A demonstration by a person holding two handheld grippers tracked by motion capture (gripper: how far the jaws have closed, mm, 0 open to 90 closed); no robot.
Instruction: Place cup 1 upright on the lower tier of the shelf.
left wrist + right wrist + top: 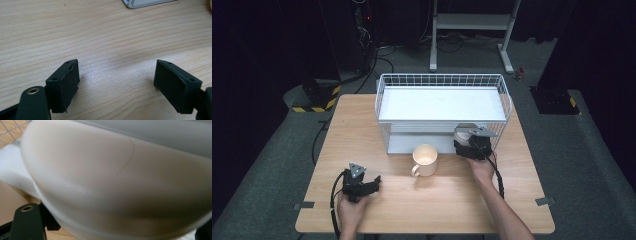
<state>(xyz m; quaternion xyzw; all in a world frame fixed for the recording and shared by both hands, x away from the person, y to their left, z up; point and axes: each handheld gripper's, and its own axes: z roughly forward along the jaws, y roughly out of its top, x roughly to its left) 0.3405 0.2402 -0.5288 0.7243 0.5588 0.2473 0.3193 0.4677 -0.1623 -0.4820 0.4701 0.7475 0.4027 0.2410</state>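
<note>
- Fingers (pixel 51 222) of right gripper (pixel 472 145): one on each side of the bowl; cannot tell whether they press on it. Left gripper (pixel 116 80): fingers apart, empty, over the bench (pixel 412 200).
- Wire basket (pixel 442 80): landmark.
- Bowl (pixel 112 182): at the basket's front opening. White, glazed, smooth, with a faint hairline mark. Likely stiff, slippery and breakable; best taken at the rim.
- Mug (pixel 425 160): cream, just before the basket.
</note>
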